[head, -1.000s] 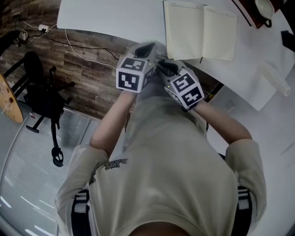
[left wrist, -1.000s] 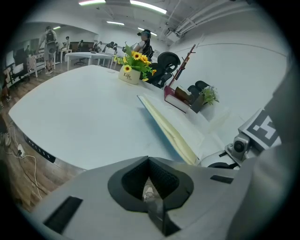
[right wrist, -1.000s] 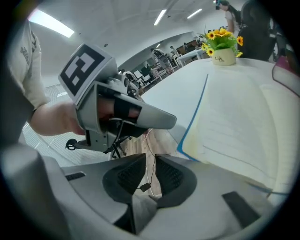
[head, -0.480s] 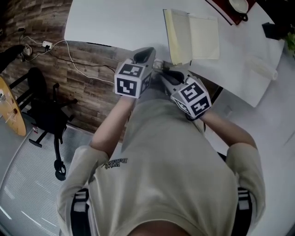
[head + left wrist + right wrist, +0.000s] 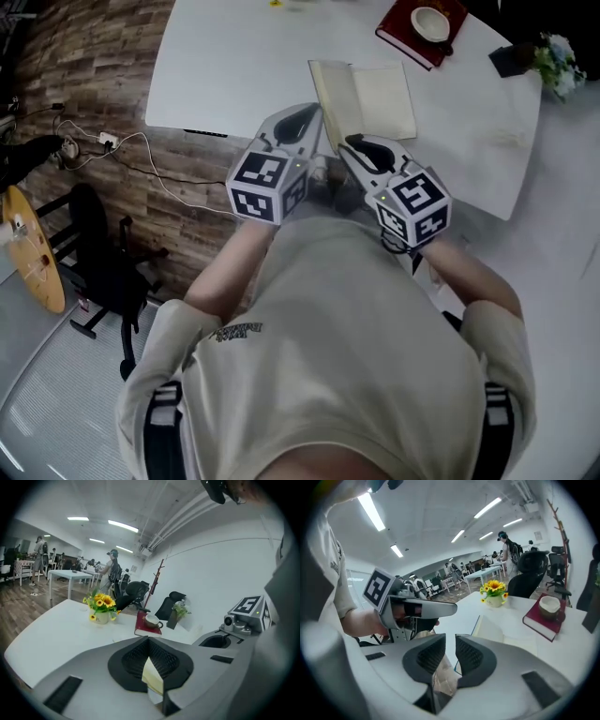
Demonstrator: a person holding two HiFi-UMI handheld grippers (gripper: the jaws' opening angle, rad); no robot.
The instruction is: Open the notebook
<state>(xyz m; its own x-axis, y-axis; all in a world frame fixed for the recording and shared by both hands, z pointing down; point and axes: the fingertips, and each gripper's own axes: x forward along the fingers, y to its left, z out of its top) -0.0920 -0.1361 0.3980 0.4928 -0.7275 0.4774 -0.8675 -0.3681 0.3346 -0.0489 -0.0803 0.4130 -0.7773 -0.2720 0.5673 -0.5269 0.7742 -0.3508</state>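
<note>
Just short of the notebook (image 5: 370,94), both tools hover: left gripper (image 5: 300,120) with jaws together and empty, right gripper (image 5: 359,147) with jaws parted on nothing. The notebook lies spread open on the white table (image 5: 225,66), so I'd keep clear of its pages. Beyond it sits a red book (image 5: 408,42) with a cup (image 5: 431,21) on top.

Bright ceiling strips (image 5: 375,513); fisheye warp, dark corners (2 views).
</note>
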